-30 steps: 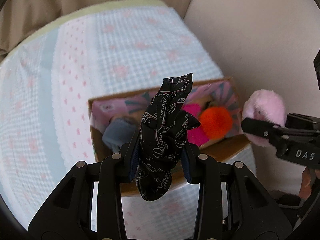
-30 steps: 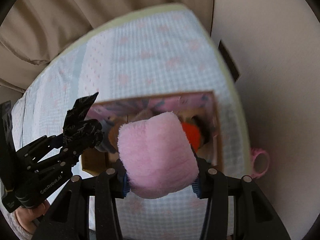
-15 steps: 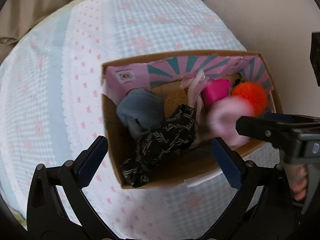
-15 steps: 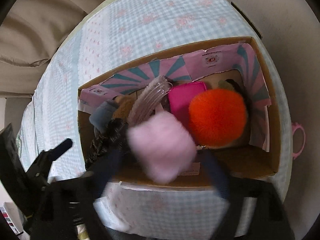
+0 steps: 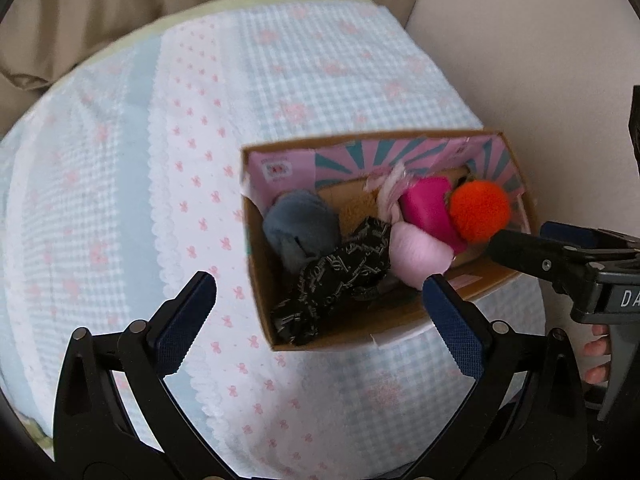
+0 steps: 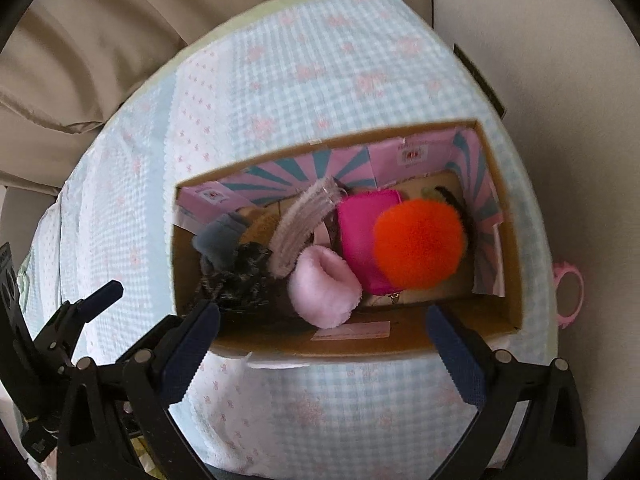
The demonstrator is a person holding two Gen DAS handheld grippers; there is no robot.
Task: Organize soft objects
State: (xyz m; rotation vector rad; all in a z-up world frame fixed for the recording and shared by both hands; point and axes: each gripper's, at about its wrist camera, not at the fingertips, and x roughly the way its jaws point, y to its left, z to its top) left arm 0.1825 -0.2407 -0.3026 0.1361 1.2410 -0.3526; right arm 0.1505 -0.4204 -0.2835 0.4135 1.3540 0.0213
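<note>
An open cardboard box (image 5: 344,338) (image 6: 400,350) with a pink and teal lining sits on the bed. Inside lie a black patterned cloth (image 5: 336,276) (image 6: 236,276), a pale pink fluffy piece (image 5: 420,252) (image 6: 324,292), an orange pompom (image 5: 479,211) (image 6: 418,246), a magenta pouch (image 5: 426,208) (image 6: 360,220), a grey-blue fluffy item (image 5: 298,228) (image 6: 218,236) and a white ridged item (image 6: 304,216). My left gripper (image 5: 318,308) is open and empty above the box's near left corner. My right gripper (image 6: 322,332) is open and empty above the box's near wall; it also shows at the right of the left wrist view (image 5: 560,256).
The bed has a light blue gingham cover (image 5: 120,200) (image 6: 300,60) with pink bows. Beige curtains (image 6: 80,60) hang at the back left and a pale wall (image 5: 540,40) stands to the right. A pink ring (image 6: 570,292) lies at the bed's right edge.
Both grippers opened: the black cloth and the pink fluffy piece dropped into the box. Both grippers have since drawn back from the box a little.
</note>
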